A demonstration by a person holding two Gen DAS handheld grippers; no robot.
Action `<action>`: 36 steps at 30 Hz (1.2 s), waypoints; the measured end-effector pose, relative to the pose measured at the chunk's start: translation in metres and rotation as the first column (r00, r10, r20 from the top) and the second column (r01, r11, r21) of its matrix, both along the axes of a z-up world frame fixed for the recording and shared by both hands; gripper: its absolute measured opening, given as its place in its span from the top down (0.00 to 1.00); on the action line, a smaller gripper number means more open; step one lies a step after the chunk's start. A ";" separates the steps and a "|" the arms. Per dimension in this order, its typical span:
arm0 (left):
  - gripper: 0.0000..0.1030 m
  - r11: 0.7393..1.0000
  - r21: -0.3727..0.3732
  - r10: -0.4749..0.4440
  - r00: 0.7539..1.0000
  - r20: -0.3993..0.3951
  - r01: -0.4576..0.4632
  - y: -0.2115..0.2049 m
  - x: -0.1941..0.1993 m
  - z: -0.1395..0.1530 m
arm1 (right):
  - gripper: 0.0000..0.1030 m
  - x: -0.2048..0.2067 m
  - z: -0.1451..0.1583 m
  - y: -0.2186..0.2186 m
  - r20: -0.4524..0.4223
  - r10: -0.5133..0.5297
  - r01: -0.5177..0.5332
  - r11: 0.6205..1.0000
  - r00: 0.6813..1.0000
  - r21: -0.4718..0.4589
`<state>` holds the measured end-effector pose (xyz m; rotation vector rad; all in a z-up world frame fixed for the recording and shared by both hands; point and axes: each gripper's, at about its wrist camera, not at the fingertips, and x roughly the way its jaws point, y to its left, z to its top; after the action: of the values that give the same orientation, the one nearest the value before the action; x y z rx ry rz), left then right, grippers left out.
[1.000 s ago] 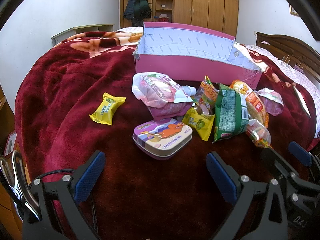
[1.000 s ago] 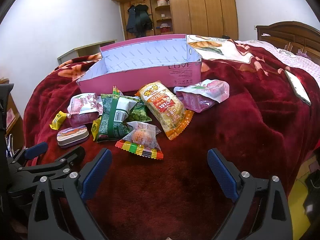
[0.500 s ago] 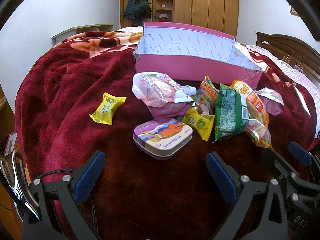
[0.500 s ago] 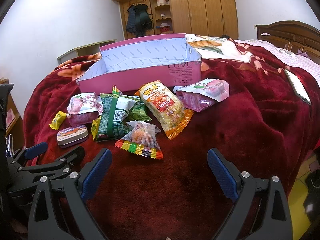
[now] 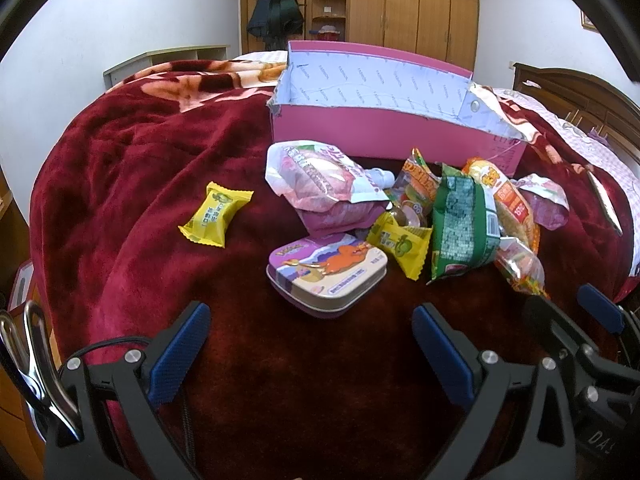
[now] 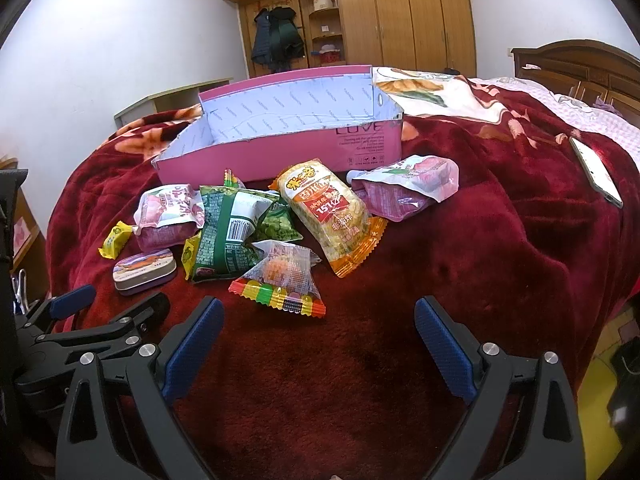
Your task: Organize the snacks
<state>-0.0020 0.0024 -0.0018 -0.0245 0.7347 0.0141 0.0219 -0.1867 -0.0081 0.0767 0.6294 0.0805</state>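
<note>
1. I saw a bed under a dark red plush blanket (image 6: 460, 280), with a wooden wardrobe (image 6: 400, 20) on the far wall.
2. The snacks lay heaped mid-blanket: a green bag (image 6: 228, 236), an orange pack (image 6: 332, 212) and a purple tin (image 5: 326, 270).
3. The pink box (image 6: 280, 136) stood just behind them.
4. My left gripper (image 5: 310, 354) and right gripper (image 6: 316, 346) hovered near the heap, jaws wide apart, holding nothing.
</note>
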 end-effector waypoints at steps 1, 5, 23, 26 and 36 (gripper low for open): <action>0.00 1.000 0.000 0.000 1.000 0.000 0.000 0.000 0.000 0.000 | 0.05 0.000 0.000 0.000 0.000 0.000 0.000 1.000 1.000 0.000; 0.00 1.000 0.001 0.000 1.000 -0.001 0.000 0.000 0.000 0.000 | 0.05 0.000 0.000 0.000 -0.001 0.000 0.000 1.000 1.000 0.000; 0.00 1.000 0.002 0.000 1.000 -0.003 0.000 0.000 0.000 0.000 | 0.05 0.000 0.001 -0.001 -0.003 0.000 0.000 1.000 1.000 0.003; 0.00 1.000 0.002 0.000 1.000 -0.003 0.000 0.000 0.000 0.000 | 0.05 0.000 0.001 -0.001 -0.003 0.000 0.000 1.000 1.000 0.002; 0.00 1.000 -0.004 -0.004 1.000 -0.008 0.004 0.002 0.002 -0.004 | 0.05 0.000 0.003 -0.001 -0.004 0.000 0.000 1.000 1.000 0.003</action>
<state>0.0000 0.0044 -0.0060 -0.0264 0.7426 0.0090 0.0223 -0.1878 -0.0055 0.0802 0.6331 0.0813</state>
